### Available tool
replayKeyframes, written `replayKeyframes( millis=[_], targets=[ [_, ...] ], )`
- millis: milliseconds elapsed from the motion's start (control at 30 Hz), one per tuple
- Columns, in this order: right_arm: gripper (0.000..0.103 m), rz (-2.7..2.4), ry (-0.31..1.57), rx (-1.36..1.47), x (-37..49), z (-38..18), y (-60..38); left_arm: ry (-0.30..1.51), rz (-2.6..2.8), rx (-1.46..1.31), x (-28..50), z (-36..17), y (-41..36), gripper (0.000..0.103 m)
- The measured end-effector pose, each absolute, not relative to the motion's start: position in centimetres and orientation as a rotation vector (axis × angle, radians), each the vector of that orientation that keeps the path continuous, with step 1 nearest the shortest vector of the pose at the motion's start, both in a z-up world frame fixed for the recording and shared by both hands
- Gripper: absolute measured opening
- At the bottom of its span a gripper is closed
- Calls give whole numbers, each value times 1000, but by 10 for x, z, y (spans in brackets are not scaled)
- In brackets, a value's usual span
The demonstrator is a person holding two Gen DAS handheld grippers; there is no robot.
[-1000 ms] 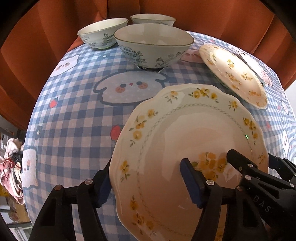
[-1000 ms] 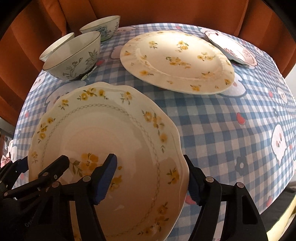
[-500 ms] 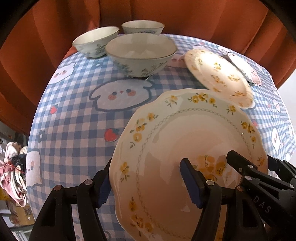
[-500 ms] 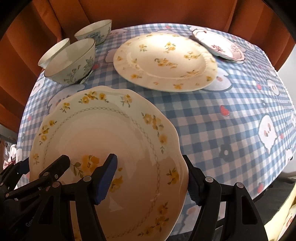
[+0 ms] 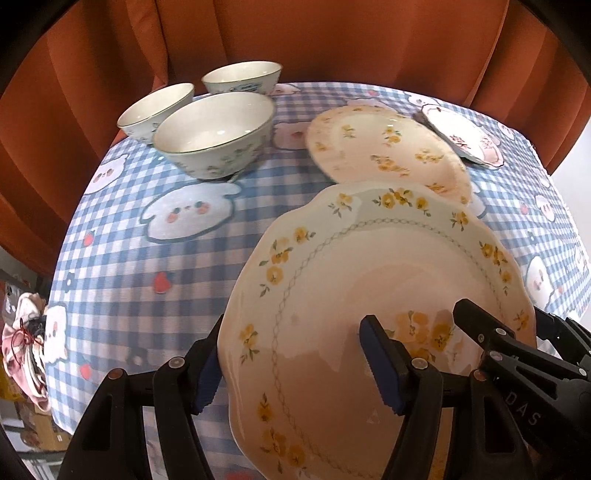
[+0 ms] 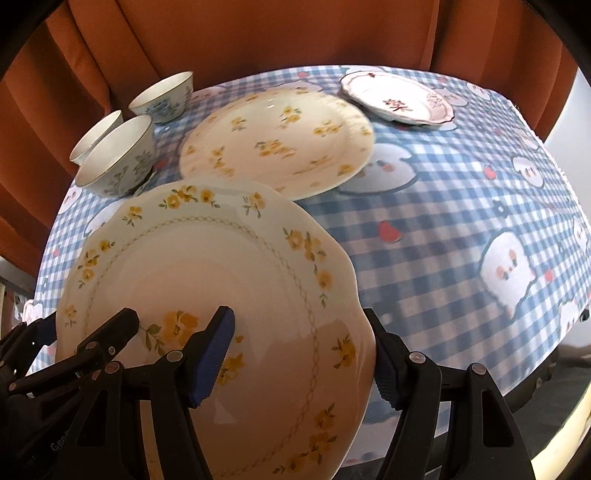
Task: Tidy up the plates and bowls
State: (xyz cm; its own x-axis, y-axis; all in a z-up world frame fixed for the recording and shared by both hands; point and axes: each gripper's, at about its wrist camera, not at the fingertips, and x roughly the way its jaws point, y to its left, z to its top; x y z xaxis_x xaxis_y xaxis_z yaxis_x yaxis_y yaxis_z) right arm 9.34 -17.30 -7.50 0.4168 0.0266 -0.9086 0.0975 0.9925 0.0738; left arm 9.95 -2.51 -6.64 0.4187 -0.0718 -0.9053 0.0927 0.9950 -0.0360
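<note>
Both grippers clamp one scalloped yellow-flower plate (image 5: 369, 295) by opposite rims, left gripper (image 5: 299, 365), right gripper (image 6: 299, 358); plate seemingly lifted above checked tablecloth (image 5: 147, 280), near bowls (image 5: 214, 133).

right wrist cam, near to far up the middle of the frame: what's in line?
Held scalloped plate → big yellow-flowered plate on the checked tablecloth → small plate with red pattern → orange curtain.
</note>
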Motion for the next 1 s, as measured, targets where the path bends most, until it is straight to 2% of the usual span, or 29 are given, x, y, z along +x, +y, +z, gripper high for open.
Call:
replayKeyframes(
  millis=[467, 1000],
  targets=[
    [72, 6, 1120, 65, 111, -60, -257, 1107, -52, -21, 109, -57, -107, 69],
    [72, 4, 1167, 28, 125, -79, -347, 1162, -50, -55, 120, -82, -197, 69]
  ],
)
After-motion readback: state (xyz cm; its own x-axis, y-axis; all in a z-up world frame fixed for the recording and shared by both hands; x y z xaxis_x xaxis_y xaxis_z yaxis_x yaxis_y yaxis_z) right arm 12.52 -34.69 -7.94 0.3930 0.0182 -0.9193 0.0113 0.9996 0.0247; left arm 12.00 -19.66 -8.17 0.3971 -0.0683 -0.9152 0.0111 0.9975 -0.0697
